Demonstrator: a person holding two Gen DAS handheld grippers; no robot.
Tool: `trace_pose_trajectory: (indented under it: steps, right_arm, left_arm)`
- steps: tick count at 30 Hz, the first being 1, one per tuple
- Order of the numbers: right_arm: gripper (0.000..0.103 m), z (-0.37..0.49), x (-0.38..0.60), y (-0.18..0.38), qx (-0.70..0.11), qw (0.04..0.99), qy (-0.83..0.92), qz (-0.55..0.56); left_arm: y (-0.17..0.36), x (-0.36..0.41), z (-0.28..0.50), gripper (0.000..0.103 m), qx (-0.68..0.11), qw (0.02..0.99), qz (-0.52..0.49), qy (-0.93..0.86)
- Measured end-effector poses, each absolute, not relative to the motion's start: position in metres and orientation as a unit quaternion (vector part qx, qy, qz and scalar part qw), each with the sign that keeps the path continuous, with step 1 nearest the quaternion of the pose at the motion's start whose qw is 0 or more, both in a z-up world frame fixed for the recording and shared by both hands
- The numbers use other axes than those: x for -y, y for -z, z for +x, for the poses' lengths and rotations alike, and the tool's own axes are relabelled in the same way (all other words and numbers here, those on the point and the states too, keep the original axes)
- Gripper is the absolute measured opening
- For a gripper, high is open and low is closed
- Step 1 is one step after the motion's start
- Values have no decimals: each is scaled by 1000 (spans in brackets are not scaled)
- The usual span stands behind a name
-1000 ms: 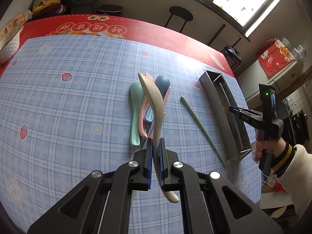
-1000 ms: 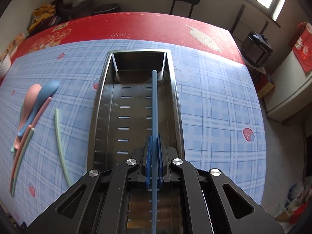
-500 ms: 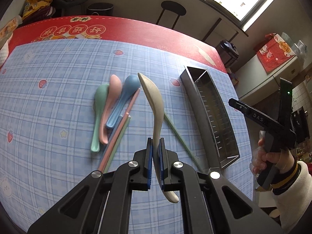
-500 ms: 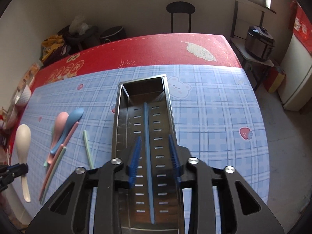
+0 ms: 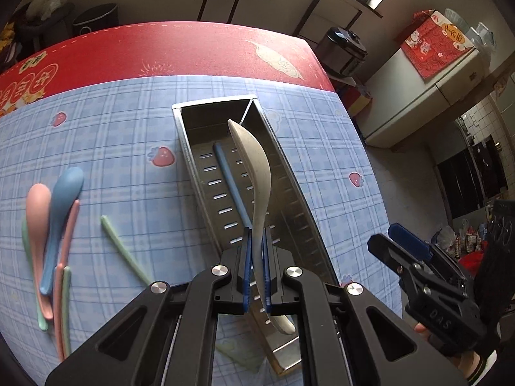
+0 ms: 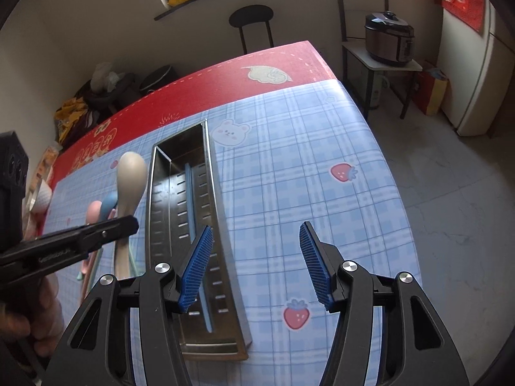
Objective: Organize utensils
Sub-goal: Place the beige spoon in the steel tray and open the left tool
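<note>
My left gripper (image 5: 256,241) is shut on a beige spoon (image 5: 257,173), which hangs over the long steel tray (image 5: 291,173). A blue chopstick (image 5: 230,180) lies alone on the slotted floor of that tray. In the right wrist view my right gripper (image 6: 256,238) has its jaws opening with nothing between them, above the cloth just right of the steel tray (image 6: 222,225); the blue chopstick (image 6: 190,202) and the beige spoon (image 6: 128,180) show there too. A pink spoon (image 5: 37,212), a blue spoon (image 5: 62,199) and a green chopstick (image 5: 124,251) lie on the cloth to the left.
Pink and green chopsticks (image 5: 62,292) lie under the loose spoons. The table's right edge (image 6: 383,167) drops to the floor. A stool (image 6: 254,22) and a rice cooker (image 6: 389,37) on a stand are beyond the table. A hand (image 6: 35,312) holds the left gripper.
My right gripper let go of the blue chopstick into the tray, opened and drew back to the right. My left gripper carried the beige spoon right, from over the loose utensils to over the tray.
</note>
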State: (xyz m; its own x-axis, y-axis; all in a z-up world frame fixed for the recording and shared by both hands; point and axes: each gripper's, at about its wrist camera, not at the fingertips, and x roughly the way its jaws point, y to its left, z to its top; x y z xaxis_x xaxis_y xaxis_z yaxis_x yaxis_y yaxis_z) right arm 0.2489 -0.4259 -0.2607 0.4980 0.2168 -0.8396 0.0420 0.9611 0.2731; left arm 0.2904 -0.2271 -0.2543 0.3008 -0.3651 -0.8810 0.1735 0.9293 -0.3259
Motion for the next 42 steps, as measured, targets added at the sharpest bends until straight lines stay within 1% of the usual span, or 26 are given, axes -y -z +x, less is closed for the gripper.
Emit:
trace_pose_trajectory:
  steps: [1,2,3,14,16,17,18,19,22,24,26,32,39,41,42]
  right_arm:
    - [56,249,430,261,-499,856,-44,129]
    - [61,248,436,261,-498,856,-38,134]
    - [62,247,442,261,-496,855,-34,143]
    - [62,232,468,265,-488,850,-28,196]
    - [62,230,468,269,-493,846,-27,201]
    - [62,229,467,269,-495,844,-29,204]
    - [64,228,466,270,-496,843,-30,205]
    - [68,227,465,269,-496,843,-30,208]
    - [69,224,461,264,-491,843,-34,219]
    - [70,222,456,260,-487,843,-34,225]
    - [70,219,450,257,-482,844,-35,233]
    - [70,212,419,247,-474,851,-40,225]
    - [70,201,370,242,-476,853,-65,203]
    - [70,197,356,243,-478,853,-68,199]
    - [70,195,350,244,-480,852,-67,199]
  left_arm:
    - [258,232,297,6,-571,798,-90,171]
    - [261,237,303,6,-574,795,-93,175]
    - [264,241,308,6,-576,794,-91,174]
    - [291,261,346,7,-600,786,-56,134]
    - [291,260,349,17,-599,786,-65,143]
    - [289,259,349,32,-597,786,-72,145]
    - [284,256,347,39,-592,788,-80,147]
    - [278,253,345,42,-585,791,-86,157]
    - [254,242,336,46,-562,805,-75,172]
    - [238,230,327,54,-546,816,-70,176]
    - [224,213,315,57,-529,827,-68,176]
    - [208,150,272,57,-502,852,-50,139]
    - [217,76,215,57,-505,857,-37,93]
    - [222,55,202,56,-512,854,-52,79]
    - [226,43,197,53,-520,847,-78,77]
